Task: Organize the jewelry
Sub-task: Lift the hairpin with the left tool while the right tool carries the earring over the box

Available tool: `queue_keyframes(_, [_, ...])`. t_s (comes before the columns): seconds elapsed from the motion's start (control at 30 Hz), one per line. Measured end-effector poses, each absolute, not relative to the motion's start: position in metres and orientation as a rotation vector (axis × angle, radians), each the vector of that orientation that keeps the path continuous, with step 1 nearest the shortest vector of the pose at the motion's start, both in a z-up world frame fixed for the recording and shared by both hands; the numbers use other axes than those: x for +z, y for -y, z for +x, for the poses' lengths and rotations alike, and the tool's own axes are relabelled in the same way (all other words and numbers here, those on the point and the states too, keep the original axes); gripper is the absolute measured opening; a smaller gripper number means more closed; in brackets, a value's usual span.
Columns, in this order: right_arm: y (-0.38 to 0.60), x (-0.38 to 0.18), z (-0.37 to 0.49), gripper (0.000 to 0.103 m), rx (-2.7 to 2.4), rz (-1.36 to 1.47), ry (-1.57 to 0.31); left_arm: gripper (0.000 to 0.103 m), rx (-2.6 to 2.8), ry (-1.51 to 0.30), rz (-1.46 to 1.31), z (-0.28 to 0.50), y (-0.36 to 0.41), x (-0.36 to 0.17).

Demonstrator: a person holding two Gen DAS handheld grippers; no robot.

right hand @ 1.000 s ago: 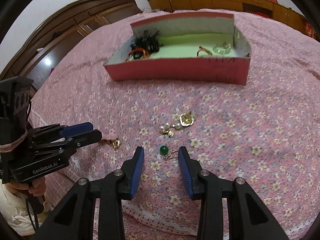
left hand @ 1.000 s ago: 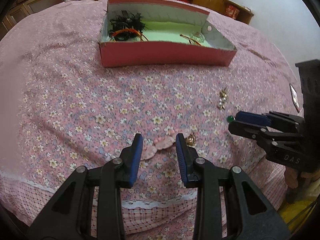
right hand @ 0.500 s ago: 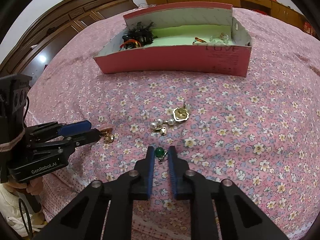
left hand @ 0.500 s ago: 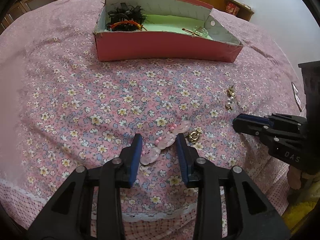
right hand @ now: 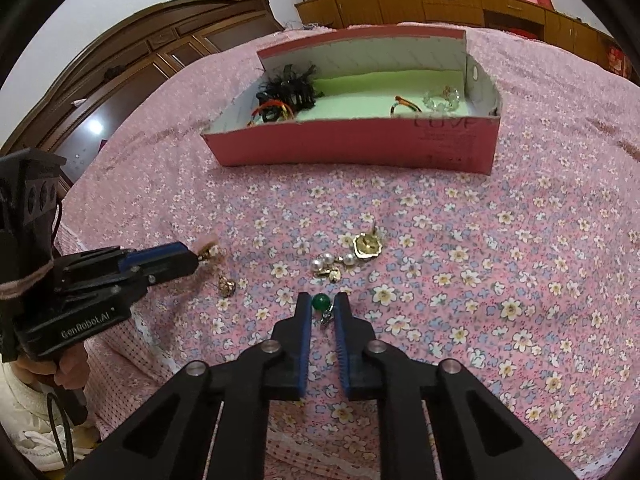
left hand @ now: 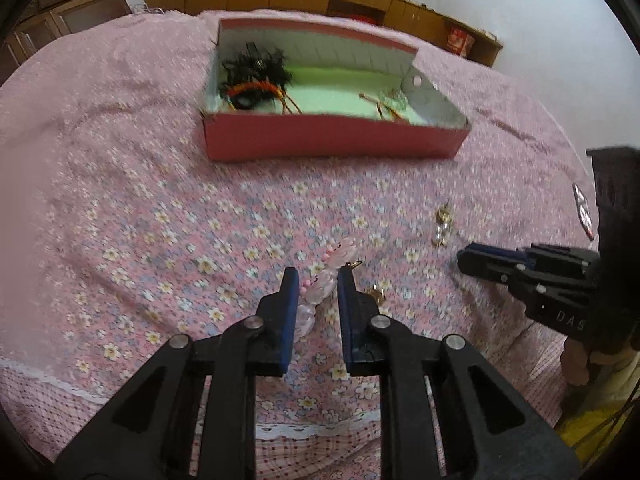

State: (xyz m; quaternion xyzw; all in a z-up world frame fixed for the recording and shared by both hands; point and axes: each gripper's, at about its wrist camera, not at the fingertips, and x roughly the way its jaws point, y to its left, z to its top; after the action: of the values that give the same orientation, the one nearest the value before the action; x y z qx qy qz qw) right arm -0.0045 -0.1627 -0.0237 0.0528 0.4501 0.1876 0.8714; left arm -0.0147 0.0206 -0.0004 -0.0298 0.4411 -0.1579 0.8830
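A pink box point(left hand: 332, 140) with a green floor stands on the flowered bedspread; it also shows in the right wrist view point(right hand: 360, 148). My left gripper point(left hand: 318, 280) is shut on a pink bead bracelet point(left hand: 328, 270) and lifts it off the cloth. My right gripper point(right hand: 322, 302) is shut on a green bead earring point(right hand: 321, 303). A gold and pearl earring point(right hand: 352, 254) lies just ahead of the right gripper. A small gold charm point(right hand: 226, 286) lies near the left gripper point(right hand: 192, 258).
Inside the box are black hair ties point(right hand: 290, 90), an orange band point(right hand: 404, 104) and a clear bracelet point(right hand: 440, 100). A dark wooden wardrobe point(right hand: 132, 68) stands left, low cabinets point(right hand: 420, 4) at the back. The bed's lace edge point(right hand: 320, 452) is near me.
My left gripper has closed on the pink bracelet and raised it. My right gripper, which closed on the green earring earlier, has lifted slightly with it.
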Motion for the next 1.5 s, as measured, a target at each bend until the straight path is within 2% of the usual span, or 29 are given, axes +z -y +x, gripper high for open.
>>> queue_keyframes(0.17, [0.163, -0.013, -0.009, 0.008, 0.401, 0.1, -0.896, 0.011, -0.305, -0.871, -0.083, -0.011, -0.024, 0.01])
queue_keyframes(0.5, [0.166, -0.008, -0.008, 0.008, 0.383, 0.084, -0.885, 0.011, -0.288, -0.85, -0.096, -0.012, -0.027, 0.016])
queue_keyframes(0.63, [0.165, -0.018, -0.004, 0.021, 0.379, 0.094, -0.929, 0.011, -0.285, -0.857, -0.102, -0.01, -0.027, 0.014])
queue_keyframes(0.83, [0.156, -0.032, 0.004, 0.027, 0.397, 0.082, -0.972, 0.011, -0.286, -0.866, -0.111, -0.008, -0.027, 0.01])
queue_keyframes(1.0, [0.143, -0.037, 0.007, 0.028, 0.42, 0.034, -0.966, 0.011, -0.287, -0.872, -0.114, -0.007, -0.026, 0.007])
queue_keyframes(1.07, [0.14, -0.038, 0.007, 0.026, 0.422, 0.017, -0.961, 0.011, -0.286, -0.872, -0.115, -0.007, -0.026, 0.007])
queue_keyframes(1.13, [0.139, -0.038, 0.007, 0.012, 0.429, 0.018, -0.961, 0.011, -0.284, -0.871, -0.115, -0.007, -0.026, 0.006])
queue_keyframes(1.5, [0.151, -0.018, -0.005, 0.011, 0.439, 0.056, -0.877, 0.011, -0.281, -0.847, -0.124, -0.008, -0.025, 0.012])
